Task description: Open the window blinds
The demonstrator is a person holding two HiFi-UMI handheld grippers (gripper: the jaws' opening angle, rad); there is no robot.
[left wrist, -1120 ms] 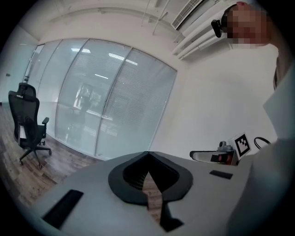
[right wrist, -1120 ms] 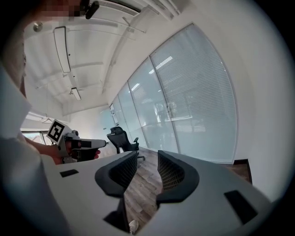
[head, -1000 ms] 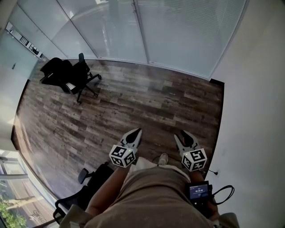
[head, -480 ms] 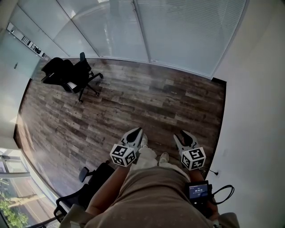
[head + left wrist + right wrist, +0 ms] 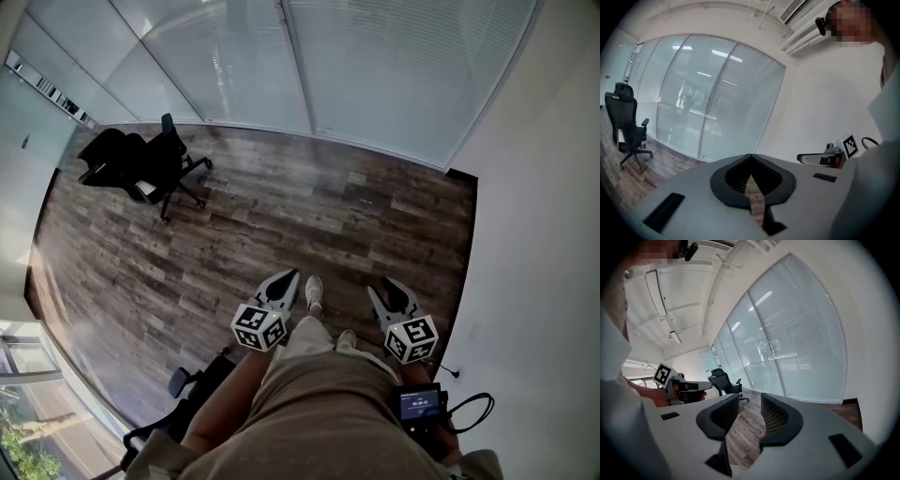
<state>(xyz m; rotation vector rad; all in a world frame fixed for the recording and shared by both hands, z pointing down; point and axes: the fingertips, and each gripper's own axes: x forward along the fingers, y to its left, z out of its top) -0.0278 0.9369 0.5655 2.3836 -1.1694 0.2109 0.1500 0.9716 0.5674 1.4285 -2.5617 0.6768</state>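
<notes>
Spanning the wall ahead of both grippers, the window blinds hang lowered behind glass panels, well beyond the jaw tips. A wood-plank floor lies between the grippers and that glass. A black office chair stands well off to the left of the left gripper, whose jaws are pressed together on nothing. The right gripper, beside it, has its jaws spread and empty. The person's shoe shows between the two.

Wood floor, black office chair
</notes>
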